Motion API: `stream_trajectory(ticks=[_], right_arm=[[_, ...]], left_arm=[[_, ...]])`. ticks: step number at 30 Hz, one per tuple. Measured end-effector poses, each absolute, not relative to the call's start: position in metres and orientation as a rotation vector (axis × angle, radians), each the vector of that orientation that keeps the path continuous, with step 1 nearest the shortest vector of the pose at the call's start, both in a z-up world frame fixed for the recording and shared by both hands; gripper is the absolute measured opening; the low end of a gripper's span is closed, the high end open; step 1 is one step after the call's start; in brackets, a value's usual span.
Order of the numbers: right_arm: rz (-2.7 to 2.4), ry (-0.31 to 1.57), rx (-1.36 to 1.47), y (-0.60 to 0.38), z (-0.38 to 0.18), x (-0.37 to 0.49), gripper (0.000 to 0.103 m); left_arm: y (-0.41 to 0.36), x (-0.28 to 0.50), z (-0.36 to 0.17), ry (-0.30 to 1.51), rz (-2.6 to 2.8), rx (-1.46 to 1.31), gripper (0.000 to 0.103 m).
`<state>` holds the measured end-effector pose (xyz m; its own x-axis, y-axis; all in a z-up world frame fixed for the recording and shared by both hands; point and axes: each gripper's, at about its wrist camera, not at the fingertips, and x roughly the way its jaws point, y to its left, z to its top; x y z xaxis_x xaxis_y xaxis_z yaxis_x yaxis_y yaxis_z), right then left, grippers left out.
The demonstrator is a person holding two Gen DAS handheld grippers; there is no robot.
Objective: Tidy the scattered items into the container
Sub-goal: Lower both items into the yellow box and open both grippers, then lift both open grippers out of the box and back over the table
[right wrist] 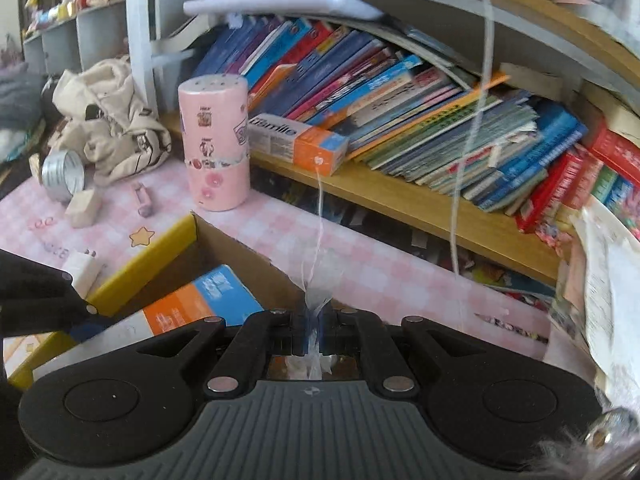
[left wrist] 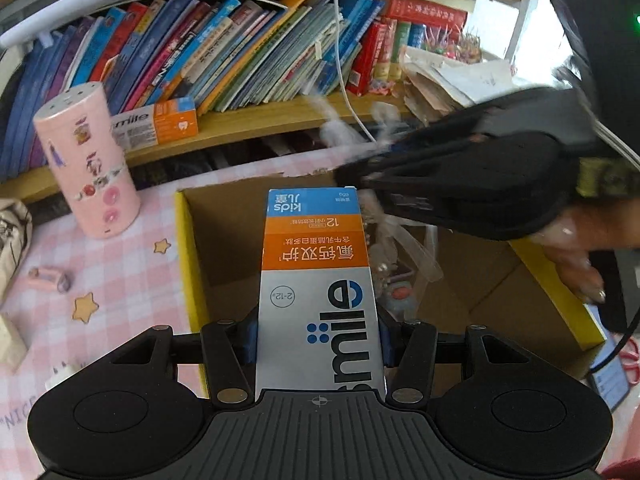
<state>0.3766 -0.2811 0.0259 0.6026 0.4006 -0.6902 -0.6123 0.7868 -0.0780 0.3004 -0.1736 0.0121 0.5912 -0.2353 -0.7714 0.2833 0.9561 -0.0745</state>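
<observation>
- the left gripper (left wrist: 318, 340) has its fingers (left wrist: 249, 336) pressed on both long sides of the toothpaste box (left wrist: 316, 280), which points forward and down over the open cardboard box (left wrist: 182, 248).
- the right gripper (right wrist: 314, 328) has its fingers (right wrist: 306, 326) nearly together, pinching a bit of clear plastic wrapper (right wrist: 320, 280); the wrapper is blurred, so what it is exactly cannot be told.
- in the left view the right gripper (left wrist: 400, 184) hangs above the far right part of the cardboard box, with the plastic trailing down toward the inside.
- to do this step well, i judge: lower the toothpaste box until its far end is near the cardboard floor, lay it flat along the left wall, then let go; dropping from height could tip it onto the rim.
- keep the two tools apart; they share one opening, so one should go first.
- the wrapper is light and may cling to the fingers, so spread them well inside the walls.
- outward on the pink checked worktop (right wrist: 360, 264): a pink canister (right wrist: 214, 144), a small pink roll (right wrist: 143, 200), a wooden block (right wrist: 82, 208) and a tin (right wrist: 64, 176) lie outside the container.
</observation>
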Motion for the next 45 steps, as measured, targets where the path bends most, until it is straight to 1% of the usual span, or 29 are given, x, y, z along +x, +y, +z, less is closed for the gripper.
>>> stream_trajectory(ticks=[7,8,9,12,13,15,16,18,19,25,27,31,33,39,45], right_arm=[[0.645,0.74,-0.339,-0.265,0.018,0.393,0.005],[0.655,0.75,-0.332,-0.265,0.017,0.394,0.005],[0.657,0.75,-0.332,-0.264,0.015,0.393,0.005],[0.66,0.752,-0.318,-0.265,0.013,0.394,0.007],[0.657,0.754,-0.306,-0.267,0.014,0.394,0.012],[0.657,0.76,-0.271,-0.271,0.016,0.396,0.018],[0.661,0.764,-0.251,-0.273,0.017,0.397,0.022],[0.68,0.77,-0.205,-0.277,0.021,0.395,0.053],[0.678,0.758,-0.198,-0.279,0.024,0.392,0.061],[0.666,0.74,-0.199,-0.298,0.032,0.37,0.067],[0.605,0.723,-0.25,-0.308,0.034,0.36,0.067],[0.475,0.63,-0.377,-0.334,0.038,0.332,0.067],[0.425,0.635,-0.393,-0.35,0.036,0.322,0.067],[0.367,0.693,-0.283,-0.387,0.032,0.303,0.064],[0.389,0.685,-0.209,-0.385,0.036,0.278,0.064]], left_arm=[[-0.182,0.307,0.007,0.888,-0.302,0.12,0.053],[-0.182,0.306,0.007,0.887,-0.299,0.122,0.056],[-0.183,0.305,0.008,0.885,-0.295,0.127,0.06],[-0.184,0.301,0.011,0.865,-0.275,0.157,0.067],[-0.183,0.299,0.012,0.859,-0.273,0.162,0.069],[-0.183,0.295,0.015,0.849,-0.275,0.162,0.076],[-0.184,0.292,0.017,0.842,-0.274,0.166,0.078],[-0.185,0.285,0.02,0.828,-0.279,0.177,0.079],[-0.186,0.282,0.022,0.822,-0.288,0.181,0.079],[-0.189,0.258,0.033,0.78,-0.317,0.186,0.079],[-0.186,0.249,0.037,0.768,-0.311,0.183,0.079],[-0.169,0.225,0.043,0.741,-0.266,0.15,0.079],[-0.156,0.215,0.044,0.729,-0.238,0.106,0.078],[-0.126,0.201,0.039,0.755,-0.153,-0.046,0.075],[-0.127,0.191,0.035,0.761,-0.136,-0.061,0.076]])
